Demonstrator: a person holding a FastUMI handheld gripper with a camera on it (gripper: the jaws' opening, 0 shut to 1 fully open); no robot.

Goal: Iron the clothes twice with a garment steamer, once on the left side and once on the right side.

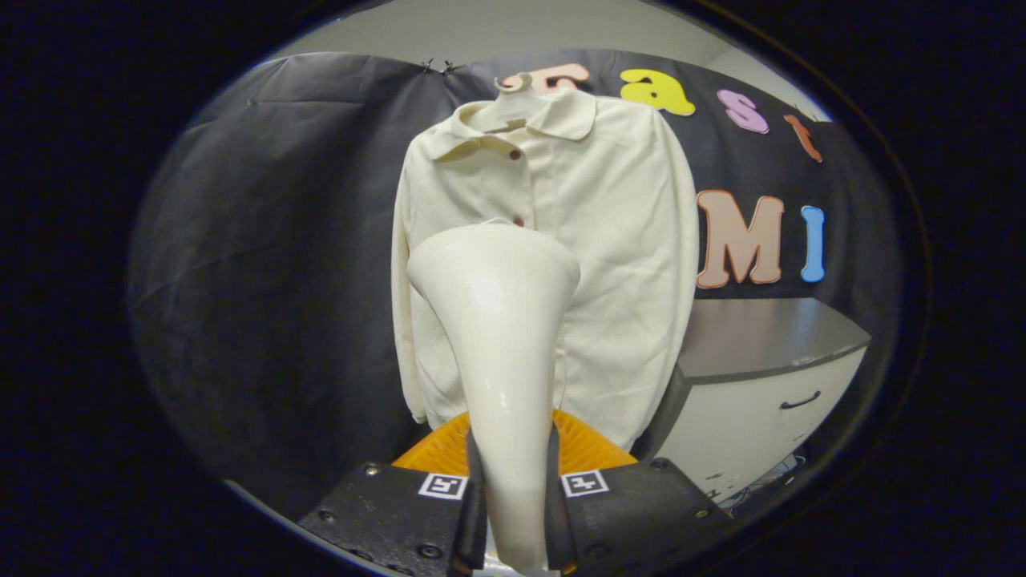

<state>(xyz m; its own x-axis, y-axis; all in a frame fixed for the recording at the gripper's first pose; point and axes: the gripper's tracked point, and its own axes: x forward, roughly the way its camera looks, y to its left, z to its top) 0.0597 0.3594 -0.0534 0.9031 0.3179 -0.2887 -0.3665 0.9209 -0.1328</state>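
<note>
Gripper (513, 513) clamps the garment steamer (501, 320), its head before the shirt (609, 240)

We see a dark cloth wall (272, 240) draped in soft folds across the back of the booth. Above it runs a pale ceiling strip (497, 28). At the right stands a white cabinet (753, 417) with a grey top and a dark drawer handle (800, 400).

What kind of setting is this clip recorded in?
Likely a staged recording booth, not a home: a cream shirt hangs against a black cloth wall, a cabinet stands beside it, and the gripper clamps a garment steamer.
</note>
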